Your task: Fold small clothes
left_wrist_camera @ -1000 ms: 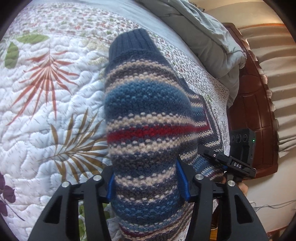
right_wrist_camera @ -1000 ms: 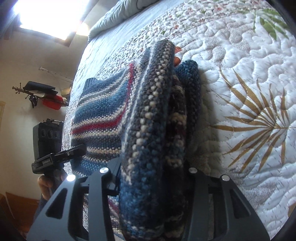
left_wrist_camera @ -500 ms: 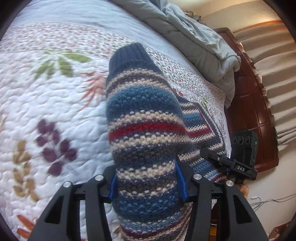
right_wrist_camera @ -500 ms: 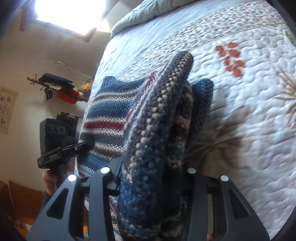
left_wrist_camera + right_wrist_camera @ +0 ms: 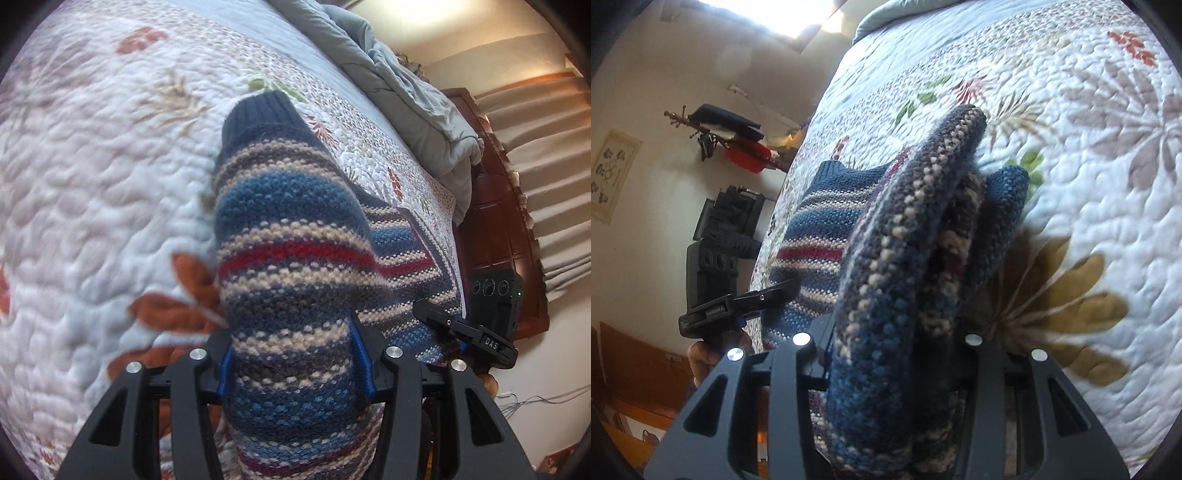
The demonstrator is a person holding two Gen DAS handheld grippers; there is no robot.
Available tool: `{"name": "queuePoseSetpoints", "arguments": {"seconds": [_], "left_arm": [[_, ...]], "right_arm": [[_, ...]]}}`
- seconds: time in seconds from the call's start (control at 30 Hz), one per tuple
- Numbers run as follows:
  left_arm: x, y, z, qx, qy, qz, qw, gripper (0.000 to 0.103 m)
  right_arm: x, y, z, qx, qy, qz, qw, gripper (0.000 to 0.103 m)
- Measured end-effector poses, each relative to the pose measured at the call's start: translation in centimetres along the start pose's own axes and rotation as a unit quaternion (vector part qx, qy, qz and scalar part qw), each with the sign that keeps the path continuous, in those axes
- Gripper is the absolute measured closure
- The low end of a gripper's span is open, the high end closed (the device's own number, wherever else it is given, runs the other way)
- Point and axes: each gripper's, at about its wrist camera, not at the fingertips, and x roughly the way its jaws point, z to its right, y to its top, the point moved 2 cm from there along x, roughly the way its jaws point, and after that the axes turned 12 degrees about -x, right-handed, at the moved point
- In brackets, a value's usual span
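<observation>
Above the quilted bedspread (image 5: 92, 184) both tools hold one striped knit sweater (image 5: 295, 266) off the bed. Seen from the left wrist, the left tool (image 5: 293, 365) is clamped narrow on a sleeve, its blue-lined fingers (image 5: 360, 354) pressing the knit from both sides; the sleeve's navy ribbed cuff (image 5: 264, 118) points to the far side, over the quilt's leaf and flower print. To the right of the sleeve the sweater's body spreads toward the right tool, whose black body shows at the right edge of this view. A rumpled grey duvet (image 5: 399, 85) lies at the far right of the bed, next to a dark wooden headboard (image 5: 498, 206).

From the right wrist, the right tool (image 5: 886, 354) grips a thick bunched fold of the sweater (image 5: 905, 258), several layers stacked between its fingers. The rest of the garment stretches left to the left tool (image 5: 738, 302), which pinches the knit. A large tan leaf print lies on the quilt (image 5: 1108, 184) just right of the fold. A wall rack (image 5: 731, 136) with dark and red items hangs far left.
</observation>
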Motion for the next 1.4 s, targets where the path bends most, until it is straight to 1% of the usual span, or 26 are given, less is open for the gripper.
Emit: {"name": "queuePoseSetpoints", "arguments": {"seconds": [0.13,0.2,0.27,0.3,0.33,0.4,0.43,0.5,0.53,0.57,0.63,0.7,0.77,0.8,0.83,0.9,0.97,1.0,1.03,1.1,1.13,1.17,1.23,1.27,1.33,1.4], "left_arm": [[-0.3,-1.1,-1.7,-0.005,-0.010,0.006,0.9999,0.052],[0.3,-1.3,-2.5,-0.013,-0.016,0.004,0.9998,0.052],[0.4,-1.4,-3.0,-0.017,-0.022,0.004,0.9996,0.050],[0.5,-1.3,-3.1,-0.019,-0.024,0.005,0.9995,0.049],[0.5,-1.3,-3.1,-0.019,-0.023,0.006,0.9995,0.046],[0.2,-1.4,-3.0,-0.013,-0.016,0.012,0.9997,0.038],[-0.4,-1.6,-3.3,-0.008,-0.010,0.018,0.9997,0.036],[-2.7,-2.0,-2.9,0.008,0.001,0.054,0.9985,0.029],[-3.8,-2.3,-2.9,0.013,0.003,0.073,0.9972,0.026],[-5.0,-2.6,-2.7,0.017,0.003,0.095,0.9953,0.023],[-7.1,-4.0,-1.8,0.036,-0.005,0.126,0.9913,0.022],[-8.2,-6.0,-0.4,0.074,-0.008,0.143,0.9870,0.022],[-8.5,-8.1,1.0,0.115,-0.008,0.150,0.9820,0.023],[-8.2,-9.3,2.1,0.137,-0.014,0.150,0.9790,0.023],[-7.9,-9.9,2.5,0.145,-0.017,0.148,0.9781,0.023],[-7.3,-10.9,2.8,0.155,-0.023,0.143,0.9772,0.023],[-6.6,-11.5,2.6,0.162,-0.018,0.140,0.9767,0.023],[-6.0,-11.6,2.3,0.157,-0.019,0.134,0.9783,0.023],[-5.3,-11.9,2.0,0.150,-0.021,0.125,0.9805,0.023],[-4.1,-12.2,1.0,0.138,-0.005,0.115,0.9836,0.024],[-3.9,-12.4,0.7,0.135,-0.004,0.114,0.9843,0.024],[-3.7,-12.4,0.4,0.133,-0.005,0.113,0.9847,0.024],[-3.6,-12.4,0.2,0.131,-0.006,0.115,0.9847,0.024],[-3.6,-12.3,0.1,0.129,-0.005,0.115,0.9850,0.024],[-3.6,-12.4,0.0,0.128,-0.004,0.113,0.9853,0.023],[-3.5,-12.5,-0.2,0.126,-0.005,0.115,0.9854,0.022]], "right_arm": [[1.2,-1.1,-0.7,-0.006,-0.003,-0.013,1.000,0.063],[1.9,-0.9,-0.3,0.000,-0.009,-0.018,1.000,0.063],[2.4,-1.3,0.9,0.015,-0.004,-0.030,0.999,0.059],[2.6,-1.5,1.2,0.019,-0.003,-0.036,0.999,0.053],[2.4,-2.0,1.8,0.022,-0.003,-0.040,0.999,0.044],[2.1,-2.0,2.0,0.016,-0.011,-0.044,0.999,0.035],[1.6,-1.8,2.0,0.011,-0.009,-0.047,0.999,0.035],[-0.1,-1.1,2.0,0.005,-0.008,-0.037,0.999,0.031],[-1.1,-0.3,2.2,0.003,-0.013,-0.024,1.000,0.027],[-2.0,0.4,2.3,0.002,-0.019,-0.008,1.000,0.027],[-3.0,2.1,2.9,0.011,-0.025,0.010,1.000,0.027],[-1.9,4.0,3.1,0.014,-0.018,0.003,1.000,0.027],[-0.8,5.2,4.1,0.021,-0.022,-0.010,0.999,0.031],[0.0,5.9,4.7,0.025,-0.026,-0.017,0.999,0.037],[0.9,6.5,4.8,0.025,-0.022,-0.024,0.999,0.059],[1.6,6.9,5.0,0.009,-0.030,-0.031,0.999,0.091],[1.3,7.5,4.1,-0.018,-0.040,-0.010,0.999,0.092],[0.9,7.6,3.5,-0.036,-0.044,0.011,0.998,0.093],[0.8,7.5,3.5,-0.041,-0.048,0.018,0.998,0.093],[1.6,7.2,4.8,-0.027,-0.071,0.015,0.997,0.093],[2.0,6.8,6.5,-0.007,-0.074,0.009,0.997,0.093],[2.6,6.6,7.4,0.007,-0.071,0.005,0.997,0.093],[3.3,6.1,7.9,0.009,-0.064,0.001,0.998,0.089],[3.0,6.0,7.8,0.005,-0.060,0.004,0.998,0.084],[1.4,5.7,7.0,0.003,-0.052,0.011,0.999,0.061],[-1.0,4.7,5.6,-0.008,-0.059,0.021,0.998,0.057]]}}
